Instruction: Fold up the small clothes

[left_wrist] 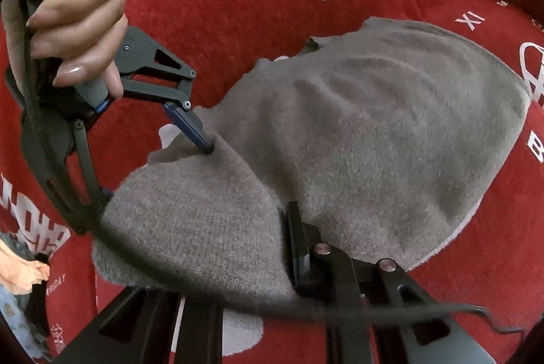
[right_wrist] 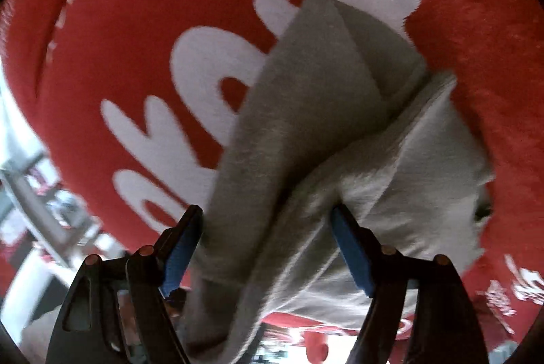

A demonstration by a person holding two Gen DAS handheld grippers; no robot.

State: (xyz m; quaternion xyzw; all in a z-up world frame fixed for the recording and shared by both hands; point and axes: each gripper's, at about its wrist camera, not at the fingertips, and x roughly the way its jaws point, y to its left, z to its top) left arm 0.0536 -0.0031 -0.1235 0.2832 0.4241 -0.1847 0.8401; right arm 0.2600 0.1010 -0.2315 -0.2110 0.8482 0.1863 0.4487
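Observation:
A small grey knitted garment (left_wrist: 374, 139) lies on a red blanket (left_wrist: 210, 6) with white characters. Its near part is folded over and lifted. My left gripper (left_wrist: 292, 262) is at the bottom of the left wrist view; the garment's fold drapes over its fingers, with one dark finger (left_wrist: 299, 241) showing at the fold's edge, so its jaws are hidden. My right gripper (left_wrist: 207, 146), held by a hand, pokes a blue fingertip into the fold's top edge. In the right wrist view the right gripper (right_wrist: 268, 248) has its blue pads (right_wrist: 353, 258) spread wide, with the grey cloth (right_wrist: 306, 112) bunched between them.
The red blanket (right_wrist: 136, 6) covers the whole surface under the garment. A peach and pale blue cloth (left_wrist: 17, 268) lies at the far left edge of the left wrist view. A blurred room shows beyond the blanket edge (right_wrist: 40, 194).

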